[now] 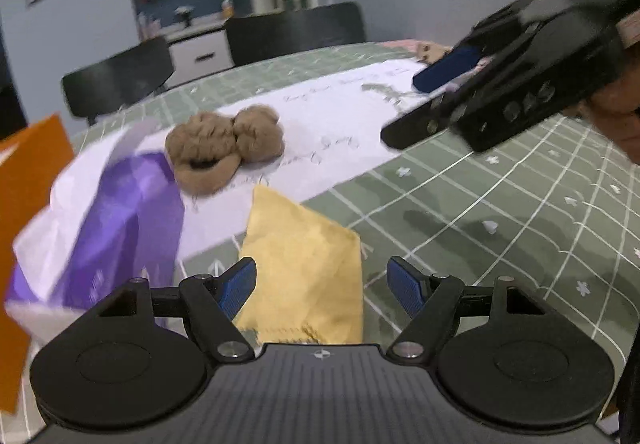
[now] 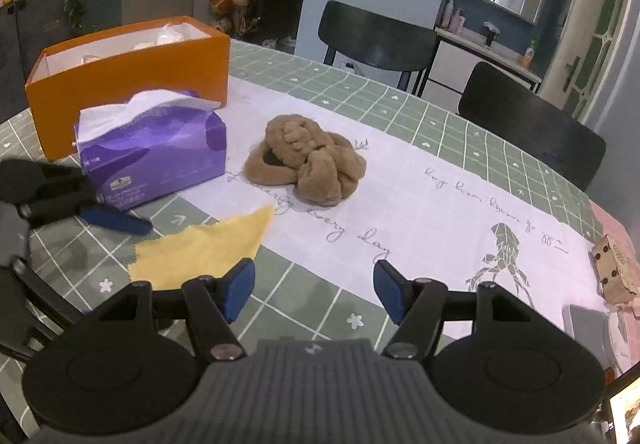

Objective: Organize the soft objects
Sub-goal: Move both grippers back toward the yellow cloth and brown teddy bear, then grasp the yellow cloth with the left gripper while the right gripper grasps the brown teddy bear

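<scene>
Both grippers hang over the table, angled down at it. The left gripper has its blue pads spread wide with nothing pinched; the yellow cloth lies flat on the checked tablecloth right beneath and ahead of it, showing between the pads. The right gripper is spread too, nothing between its pads — only bare tablecloth under them.

The cloth sits on the green checks, one corner reaching the white printed strip that runs across the table. Past it, in the middle of that strip, lies the brown plush, a soft knotted lump, apart from everything else. In the left wrist view the plush is beyond the cloth, with the tissue pack to its left.

The tissue pack is purple, a white tissue standing out of its top, and it rests just in front of the orange box. The box is open; inside it I can make out some pale stuff but not what it is.

From the right wrist view the left gripper comes in at the left edge, one blue finger close by the pack's lower corner. Two black chairs stand at the far side of the table.
</scene>
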`<action>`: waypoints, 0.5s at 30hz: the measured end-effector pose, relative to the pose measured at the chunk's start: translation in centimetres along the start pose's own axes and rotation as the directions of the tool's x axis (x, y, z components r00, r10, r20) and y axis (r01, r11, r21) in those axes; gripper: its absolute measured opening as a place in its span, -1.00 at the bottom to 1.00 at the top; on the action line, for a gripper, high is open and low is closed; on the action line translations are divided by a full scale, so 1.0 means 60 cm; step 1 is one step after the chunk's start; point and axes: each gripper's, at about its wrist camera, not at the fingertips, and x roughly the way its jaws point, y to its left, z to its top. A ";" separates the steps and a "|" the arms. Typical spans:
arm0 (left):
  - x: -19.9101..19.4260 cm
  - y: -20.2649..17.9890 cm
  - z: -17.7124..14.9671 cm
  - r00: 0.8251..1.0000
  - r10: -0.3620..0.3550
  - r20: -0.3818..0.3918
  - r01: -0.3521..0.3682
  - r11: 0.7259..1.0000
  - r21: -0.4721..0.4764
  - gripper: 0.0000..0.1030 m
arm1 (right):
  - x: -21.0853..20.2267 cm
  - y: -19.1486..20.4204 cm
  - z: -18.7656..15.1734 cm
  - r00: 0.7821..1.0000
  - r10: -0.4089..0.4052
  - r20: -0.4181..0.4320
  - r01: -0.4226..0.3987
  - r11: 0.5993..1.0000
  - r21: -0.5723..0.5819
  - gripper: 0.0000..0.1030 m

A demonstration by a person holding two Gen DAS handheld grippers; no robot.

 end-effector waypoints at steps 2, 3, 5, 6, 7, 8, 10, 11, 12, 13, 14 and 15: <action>0.003 -0.009 -0.007 1.000 0.016 -0.004 -0.016 1.000 -0.015 0.70 | -0.008 0.004 0.004 1.000 0.008 0.018 -0.008 1.000 0.001 0.31; 0.003 -0.013 -0.008 1.000 0.024 -0.003 -0.024 1.000 -0.019 0.70 | -0.012 0.007 0.006 1.000 0.013 0.027 -0.013 1.000 0.000 0.32; 0.006 -0.018 -0.011 0.999 0.043 0.005 -0.043 0.999 -0.025 0.71 | -0.022 0.010 0.008 0.999 0.023 0.048 -0.023 1.000 -0.002 0.34; 0.009 -0.020 -0.010 0.998 0.059 0.006 -0.059 0.998 -0.021 0.72 | -0.027 0.012 0.009 0.998 0.026 0.056 -0.026 1.000 -0.003 0.37; 0.014 -0.023 -0.009 0.997 0.073 0.003 -0.072 0.997 -0.017 0.72 | -0.030 0.015 0.011 0.998 0.030 0.063 -0.029 1.000 -0.006 0.37; 0.019 -0.025 -0.008 0.996 0.087 -0.001 -0.087 0.996 -0.013 0.72 | -0.033 0.018 0.011 0.997 0.033 0.070 -0.032 0.999 -0.009 0.38; 0.030 -0.028 -0.008 0.994 0.108 -0.015 -0.108 0.994 -0.008 0.74 | -0.036 0.022 0.012 0.996 0.035 0.078 -0.034 0.999 -0.011 0.38; 0.032 -0.027 -0.008 0.994 0.112 -0.007 -0.112 0.994 -0.014 0.77 | -0.038 0.023 0.013 0.996 0.035 0.082 -0.034 0.999 -0.011 0.38; 0.035 -0.026 -0.007 0.993 0.116 -0.006 -0.116 0.993 -0.020 0.79 | -0.039 0.023 0.012 0.996 0.036 0.083 -0.035 0.999 -0.011 0.39; 0.037 -0.024 -0.006 0.993 0.118 -0.005 -0.118 0.993 -0.027 0.79 | -0.040 0.023 0.012 0.996 0.036 0.083 -0.036 0.999 -0.010 0.40; 0.039 -0.023 -0.005 0.993 0.121 -0.004 -0.121 0.992 -0.034 0.79 | -0.040 0.023 0.012 0.996 0.035 0.084 -0.034 0.999 -0.008 0.41; 0.042 -0.020 -0.004 0.993 0.121 -0.004 -0.121 0.992 -0.041 0.80 | -0.041 0.022 0.012 0.996 0.031 0.086 -0.031 1.000 -0.006 0.43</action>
